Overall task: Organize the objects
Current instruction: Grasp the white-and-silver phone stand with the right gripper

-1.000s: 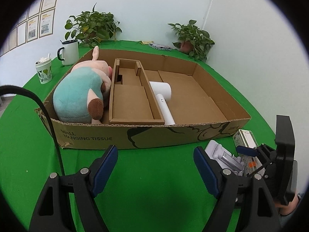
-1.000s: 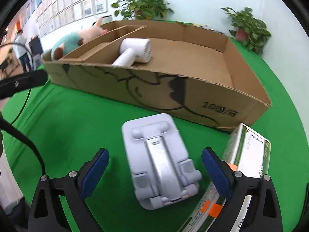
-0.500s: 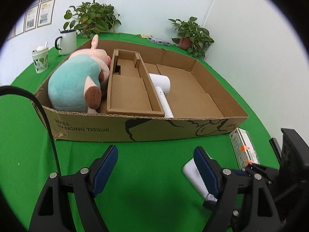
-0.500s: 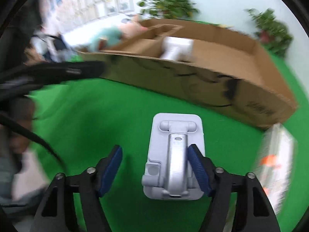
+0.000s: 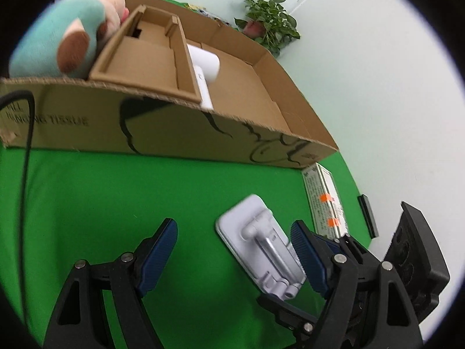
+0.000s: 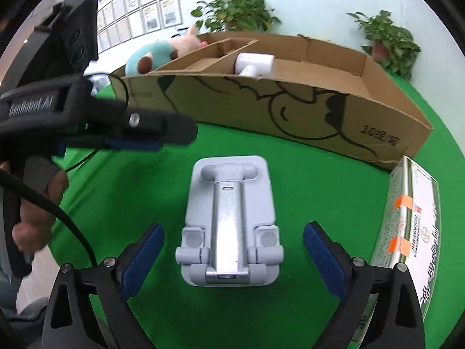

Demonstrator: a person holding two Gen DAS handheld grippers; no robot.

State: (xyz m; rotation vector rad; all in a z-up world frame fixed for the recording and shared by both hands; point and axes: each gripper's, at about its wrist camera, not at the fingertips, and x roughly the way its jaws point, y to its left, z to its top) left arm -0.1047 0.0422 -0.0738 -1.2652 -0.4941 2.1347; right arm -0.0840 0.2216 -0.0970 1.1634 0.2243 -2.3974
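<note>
Plush toy (image 5: 66,37) and hair dryer (image 6: 255,62) sat boxed; right hand-held gripper (image 6: 232,258), jaws wide, straddled the phone stand (image 6: 231,218), unpacked beside a carton (image 6: 409,226).

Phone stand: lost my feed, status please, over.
Both grippers open, right gripper straddling phone stand, no contact. Stand flat on green cloth. Cardboard box ahead; nothing between.

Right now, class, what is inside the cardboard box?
Inside the cardboard box lie a plush pig, a cardboard insert and a white hair dryer. Its near wall hides the floor behind it.
</note>
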